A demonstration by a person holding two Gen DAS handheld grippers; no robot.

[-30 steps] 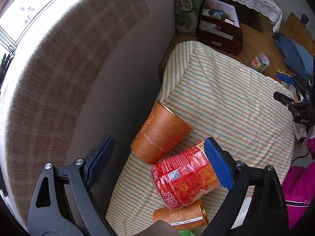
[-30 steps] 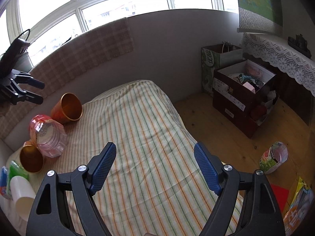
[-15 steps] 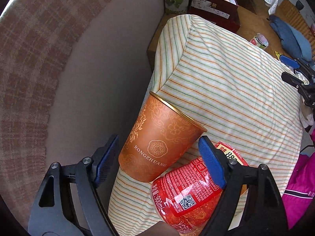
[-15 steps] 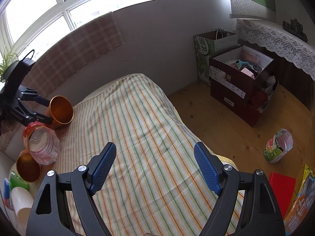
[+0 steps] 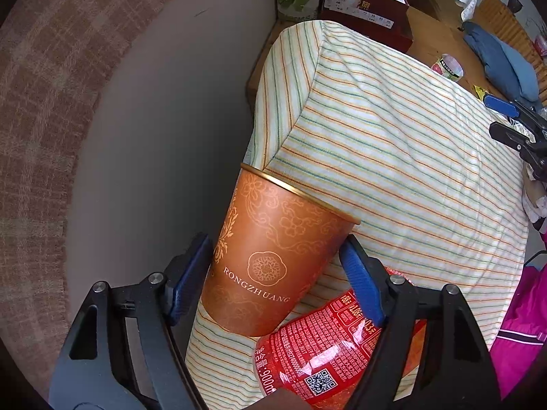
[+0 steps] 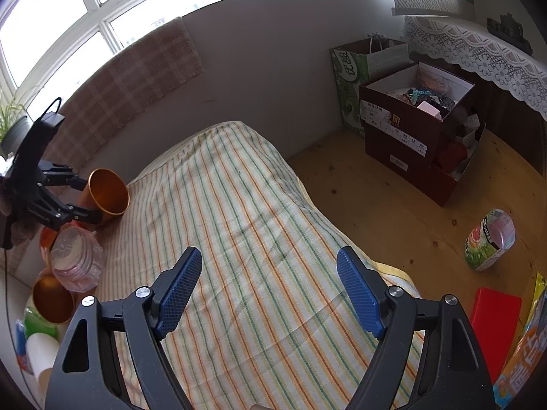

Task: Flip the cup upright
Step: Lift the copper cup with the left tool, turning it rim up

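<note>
Left gripper: jaws spread wide, now bracketing the orange cup lying on its side on the striped tablecloth, having advanced since a second ago; right gripper: jaws spread, empty; orange cups counted two, second; red-labelled jar one.

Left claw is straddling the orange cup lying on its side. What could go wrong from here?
1. The orange cup leans against the red bottle; closing or lifting may roll the bottle.
2. The cup lies near the striped cloth's edge beside the wall, so a slip could drop it off.
3. The left claw grips a tapered paper wall, which may crush or slide.
</note>
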